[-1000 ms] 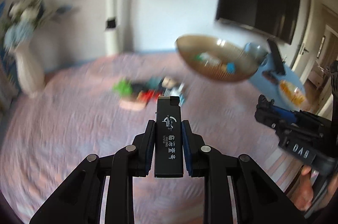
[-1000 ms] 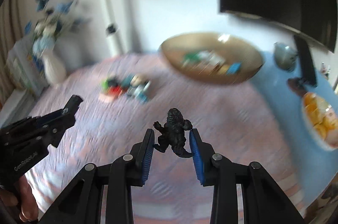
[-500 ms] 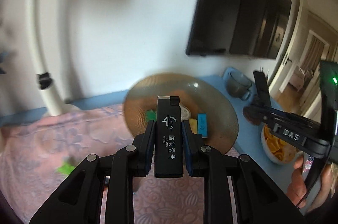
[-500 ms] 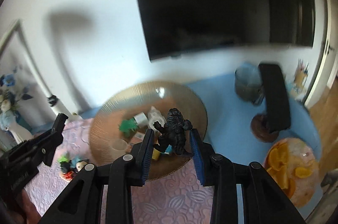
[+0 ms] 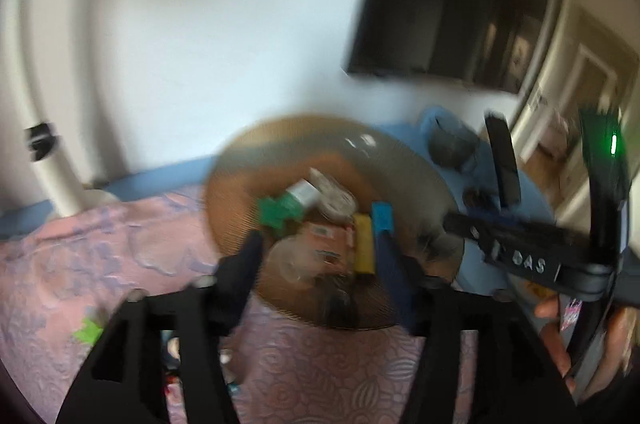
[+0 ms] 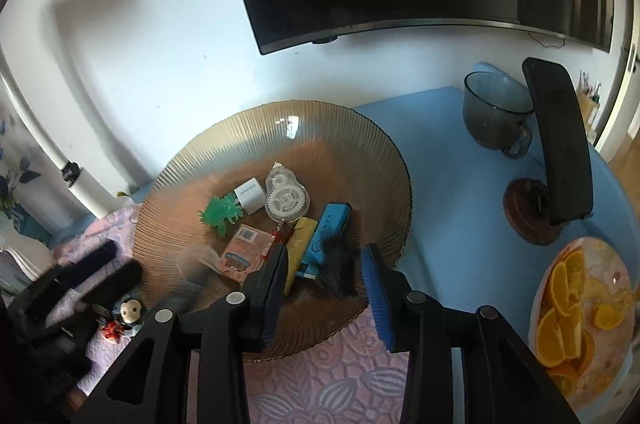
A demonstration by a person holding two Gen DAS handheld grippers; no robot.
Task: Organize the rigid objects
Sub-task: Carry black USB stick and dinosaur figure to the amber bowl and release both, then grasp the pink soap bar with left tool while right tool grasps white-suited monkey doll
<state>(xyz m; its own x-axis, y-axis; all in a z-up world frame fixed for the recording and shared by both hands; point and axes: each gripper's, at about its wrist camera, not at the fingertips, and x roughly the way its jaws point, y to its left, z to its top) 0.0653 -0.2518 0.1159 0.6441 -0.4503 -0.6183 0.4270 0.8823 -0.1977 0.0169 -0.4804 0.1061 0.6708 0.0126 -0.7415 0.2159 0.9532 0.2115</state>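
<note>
A ribbed amber glass plate (image 6: 360, 144) holds several small items: a green toy (image 6: 222, 210), a white charger, a correction tape, a pink card, a yellow bar and a blue lighter (image 6: 328, 228). My right gripper (image 6: 324, 276) is open above the plate's near edge, and a blurred black figure (image 6: 340, 270) falls between its fingers. My left gripper (image 5: 316, 256) is open over the same plate (image 5: 400, 160). A blurred dark shape (image 5: 338, 300) lies below it on the plate's near part.
A small doll (image 6: 130, 310) and other toys lie on the pink cloth left of the plate. On the blue table stand a dark glass cup (image 6: 496, 116), a black phone on a stand (image 6: 560, 140) and a plate of orange slices (image 6: 580, 304).
Both grippers have opened above the plate. The left one has let go of the black lighter, the right one of the black figure. Both moved closer over the plate.
</note>
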